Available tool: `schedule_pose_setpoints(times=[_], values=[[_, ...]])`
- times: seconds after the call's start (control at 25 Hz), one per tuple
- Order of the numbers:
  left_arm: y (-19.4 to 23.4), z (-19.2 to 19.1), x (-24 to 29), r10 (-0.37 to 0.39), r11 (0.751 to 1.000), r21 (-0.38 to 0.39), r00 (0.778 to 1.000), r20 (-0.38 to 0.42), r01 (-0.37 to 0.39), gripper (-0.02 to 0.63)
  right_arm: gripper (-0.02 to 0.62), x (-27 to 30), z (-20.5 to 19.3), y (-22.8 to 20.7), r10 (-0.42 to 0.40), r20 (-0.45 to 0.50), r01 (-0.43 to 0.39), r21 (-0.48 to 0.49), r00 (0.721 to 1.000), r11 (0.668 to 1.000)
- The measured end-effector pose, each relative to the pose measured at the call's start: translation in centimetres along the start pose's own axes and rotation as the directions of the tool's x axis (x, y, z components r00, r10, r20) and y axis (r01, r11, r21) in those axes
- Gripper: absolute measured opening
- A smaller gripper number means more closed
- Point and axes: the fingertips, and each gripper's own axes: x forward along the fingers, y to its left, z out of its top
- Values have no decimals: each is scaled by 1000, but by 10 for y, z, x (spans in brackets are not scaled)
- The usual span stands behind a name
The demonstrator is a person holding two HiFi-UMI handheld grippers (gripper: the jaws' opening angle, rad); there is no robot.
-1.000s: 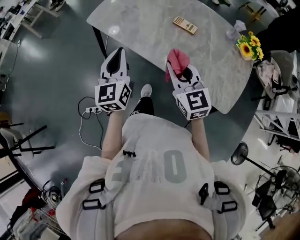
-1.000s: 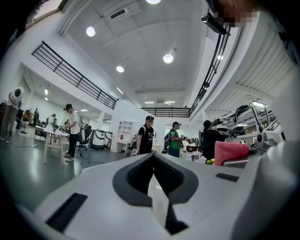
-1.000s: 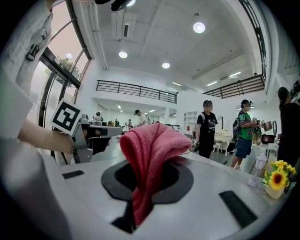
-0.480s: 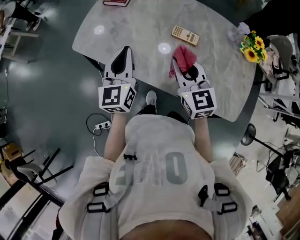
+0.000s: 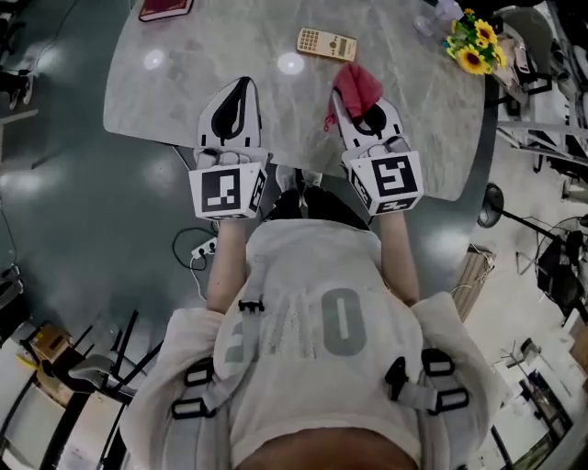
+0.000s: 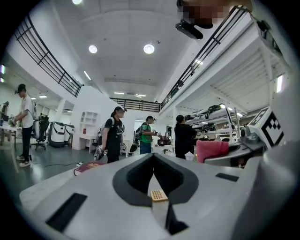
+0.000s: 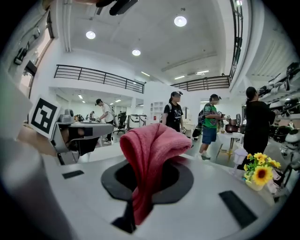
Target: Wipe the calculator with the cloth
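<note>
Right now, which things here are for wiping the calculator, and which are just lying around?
For the job: slim beige calculator; pink-red terry cloth.
Lying about: dark red book; yellow flower bunch.

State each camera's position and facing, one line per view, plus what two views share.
Head view: on the person's head, steeply down at table, calculator, arms, left gripper, right gripper.
Left gripper view: on that gripper, level along its shut jaws.
Right gripper view: on that gripper, along jaws clamping the cloth.
Shared: cloth in all three; flowers in head and right gripper views.
</note>
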Motion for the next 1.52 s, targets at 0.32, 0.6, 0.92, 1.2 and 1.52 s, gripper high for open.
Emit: schedule_pose_setpoints(times=[0.32, 0.6, 0.92, 1.2, 1.52], values=[[-50, 4, 37, -65, 998, 3, 998, 8, 65, 20, 54, -24, 2, -51, -65, 56, 62, 55, 996, 997], [-116, 4, 75, -176, 981, 77, 984, -32, 178, 20, 55, -58, -6, -105, -177, 97, 163, 132, 979, 978], [-149, -3, 101, -225, 971, 75, 974, -38, 227, 20, 55, -74, -22, -140, -245, 97, 227, 165, 965, 960], [-153, 4, 122, -279, 957, 73, 960, -6, 279, 21, 55, -71, -20, -159, -313, 77, 295, 184, 947, 938], [-118, 7, 132, -290, 956, 34, 957, 0, 290, 22, 55, -52, -2, -152, -351, 92, 332, 173, 932, 927]])
